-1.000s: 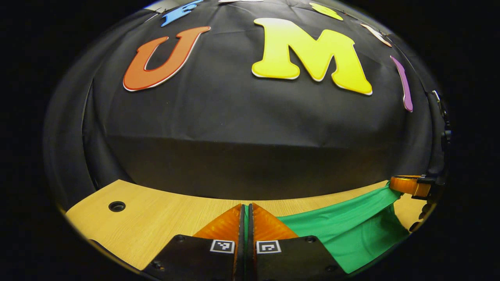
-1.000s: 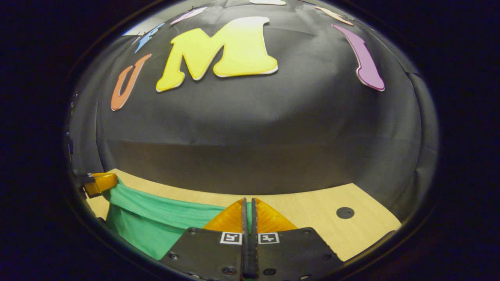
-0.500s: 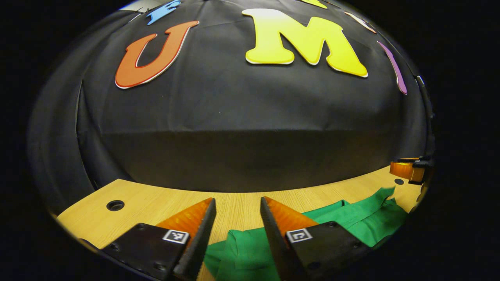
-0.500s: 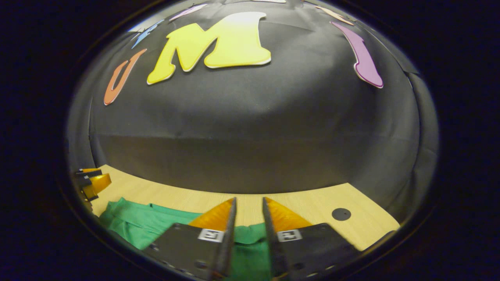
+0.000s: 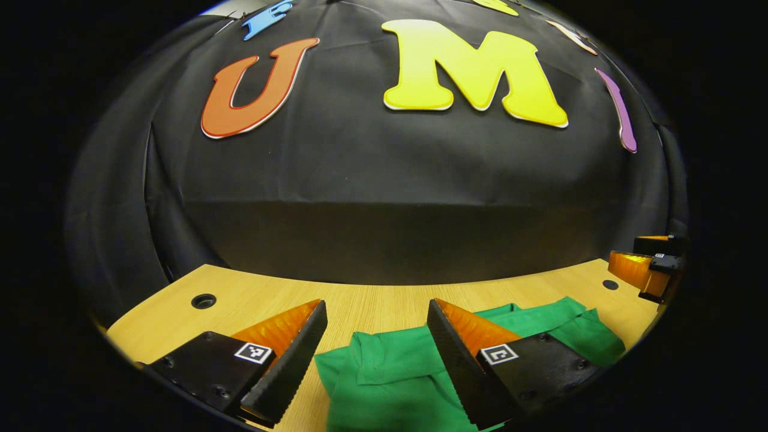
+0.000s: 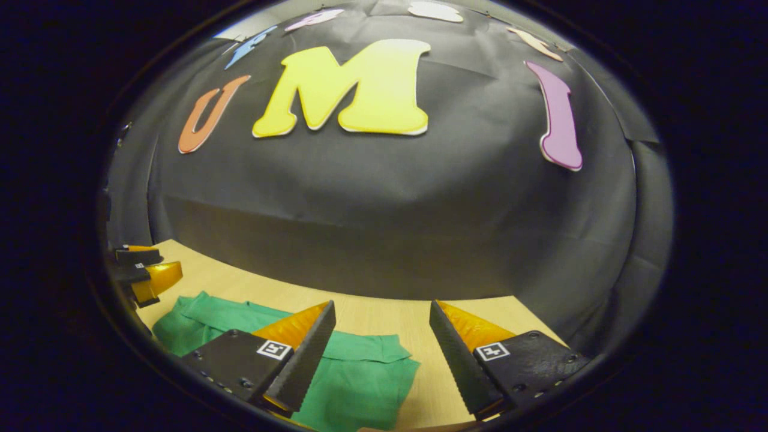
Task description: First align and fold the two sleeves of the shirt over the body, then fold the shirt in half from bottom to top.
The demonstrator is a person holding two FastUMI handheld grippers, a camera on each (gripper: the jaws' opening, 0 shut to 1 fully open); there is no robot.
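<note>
The green shirt (image 5: 396, 384) lies folded on the wooden worktop (image 5: 372, 303), before the black booth wall. The left tool (image 5: 377, 312) and right tool (image 6: 381, 312) hover just above it, both spread wide, gripping nothing, one at each end of the bundle.

Light wooden worktop (image 5: 372, 303) with round holes; a folded green shirt (image 5: 390, 378) lies flat on it.
</note>
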